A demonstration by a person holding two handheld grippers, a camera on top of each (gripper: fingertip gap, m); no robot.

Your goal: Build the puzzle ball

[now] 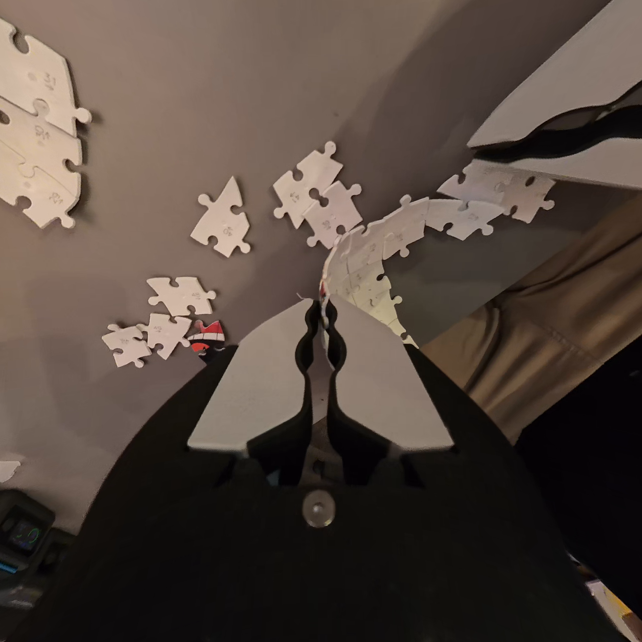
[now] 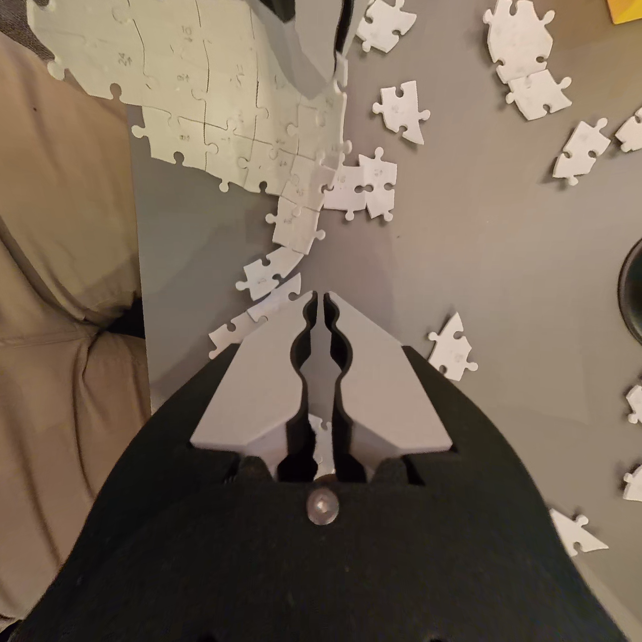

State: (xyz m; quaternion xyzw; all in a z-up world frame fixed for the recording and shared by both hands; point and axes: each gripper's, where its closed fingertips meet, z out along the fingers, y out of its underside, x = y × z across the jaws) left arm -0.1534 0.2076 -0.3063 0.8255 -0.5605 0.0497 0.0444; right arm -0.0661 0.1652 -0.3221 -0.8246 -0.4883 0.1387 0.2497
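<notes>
A curved white shell of joined puzzle pieces (image 1: 361, 278) is held above the grey table (image 1: 173, 104). My left gripper (image 1: 321, 312) is shut on the shell's edge. A thin strip of joined pieces (image 1: 465, 215) runs from the shell toward my right gripper (image 1: 474, 149). In the right wrist view the shell (image 2: 208, 87) fills the upper left, with the left gripper (image 2: 312, 45) on its rim. The strip (image 2: 291, 225) curves down and passes under my right gripper (image 2: 320, 298). The right gripper's jaws are closed to a thin slit with nothing seen between the tips.
Loose white pieces lie on the table (image 2: 486, 260): one (image 1: 222, 222), a pair (image 1: 312, 194), several more (image 2: 451, 351), and one face-up red piece (image 1: 208, 338). A joined group (image 1: 38, 139) lies far left. Tan fabric (image 2: 62, 243), a dark round object (image 2: 632, 295) and a small screen device (image 1: 24, 535) border the table. The tips of one gripper are about 10 centimeters away from the tips of the other.
</notes>
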